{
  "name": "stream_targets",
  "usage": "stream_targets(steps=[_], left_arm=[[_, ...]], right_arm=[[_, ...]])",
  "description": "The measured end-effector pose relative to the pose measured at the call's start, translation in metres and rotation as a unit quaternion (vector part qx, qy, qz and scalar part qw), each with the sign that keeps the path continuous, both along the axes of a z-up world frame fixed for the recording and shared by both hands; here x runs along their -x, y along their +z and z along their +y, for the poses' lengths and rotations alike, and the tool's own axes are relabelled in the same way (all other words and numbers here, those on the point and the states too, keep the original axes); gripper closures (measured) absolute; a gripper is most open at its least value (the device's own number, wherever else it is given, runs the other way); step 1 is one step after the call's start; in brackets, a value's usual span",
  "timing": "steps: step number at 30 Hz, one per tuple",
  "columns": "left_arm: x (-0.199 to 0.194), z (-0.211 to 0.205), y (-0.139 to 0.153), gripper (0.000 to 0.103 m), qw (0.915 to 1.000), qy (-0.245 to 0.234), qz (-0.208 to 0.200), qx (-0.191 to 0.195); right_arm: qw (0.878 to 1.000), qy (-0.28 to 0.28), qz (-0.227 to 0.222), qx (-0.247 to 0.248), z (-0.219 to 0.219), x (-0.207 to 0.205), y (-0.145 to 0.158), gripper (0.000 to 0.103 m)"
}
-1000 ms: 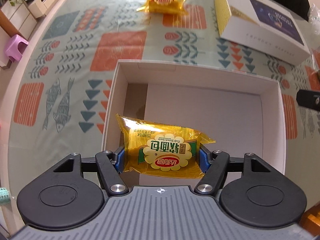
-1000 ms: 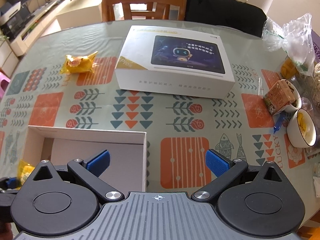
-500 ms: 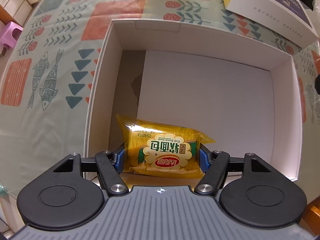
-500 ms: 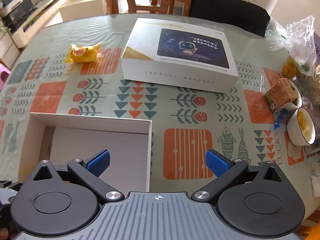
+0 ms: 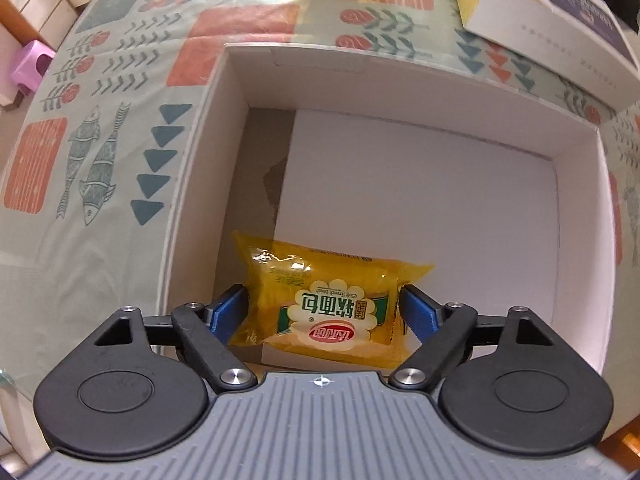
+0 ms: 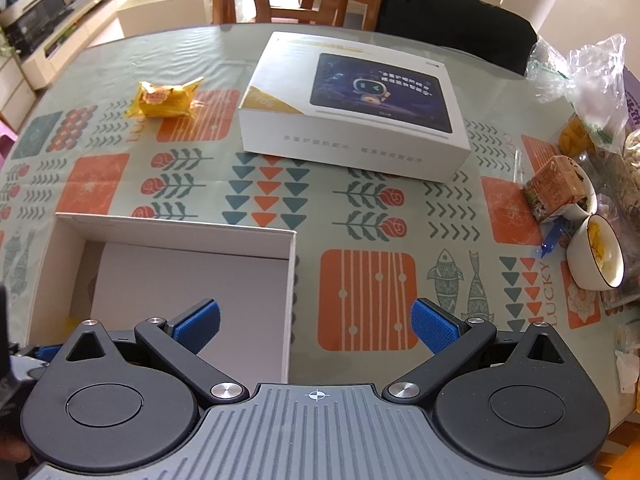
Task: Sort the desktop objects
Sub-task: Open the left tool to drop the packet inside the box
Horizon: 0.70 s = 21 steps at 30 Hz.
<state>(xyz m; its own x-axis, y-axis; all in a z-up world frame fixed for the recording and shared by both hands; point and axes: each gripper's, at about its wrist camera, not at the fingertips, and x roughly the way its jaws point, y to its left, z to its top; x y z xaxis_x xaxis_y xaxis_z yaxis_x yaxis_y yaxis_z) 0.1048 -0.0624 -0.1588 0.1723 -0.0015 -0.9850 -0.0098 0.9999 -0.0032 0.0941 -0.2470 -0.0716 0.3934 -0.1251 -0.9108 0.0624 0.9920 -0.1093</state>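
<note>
Lowered since 1 second ago, my left gripper [image 5: 322, 312] grips 1 bread packet [image 5: 332, 306] inside the white box [image 5: 400, 64], right gripper [image 6: 316, 326] wide and empty, 1 packet [image 6: 164, 100] left on the table.

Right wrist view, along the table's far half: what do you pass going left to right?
Yellow snack packet → white tablet box → clear plastic bag.

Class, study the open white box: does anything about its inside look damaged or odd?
Yes. The white liner sheet on the floor of the white box stops short of the left wall, and its left edge looks torn, exposing a grey strip.
</note>
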Motion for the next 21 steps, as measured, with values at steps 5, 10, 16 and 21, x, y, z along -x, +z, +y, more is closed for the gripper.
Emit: stream_targets(steps=[5,10,16,21], left_arm=[[0.001,-0.002,0.012,0.000,0.9997,-0.006,-0.015,-0.020],[-0.001,-0.002,0.022,0.000,0.9996,-0.004,-0.021,-0.019],[-0.005,0.000,0.038,0.000,0.9993,-0.006,-0.034,-0.014],[-0.017,0.011,0.054,0.000,0.9983,-0.004,-0.057,-0.016]], right_arm=[[1.000,-0.003,-0.001,-0.004,-0.003,0.000,0.000,0.000],[1.000,0.000,-0.004,-0.007,0.000,-0.004,0.000,0.000],[1.000,0.004,-0.008,-0.010,0.004,-0.009,0.001,0.000],[1.000,0.007,-0.011,-0.012,0.007,-0.013,0.002,0.000]])
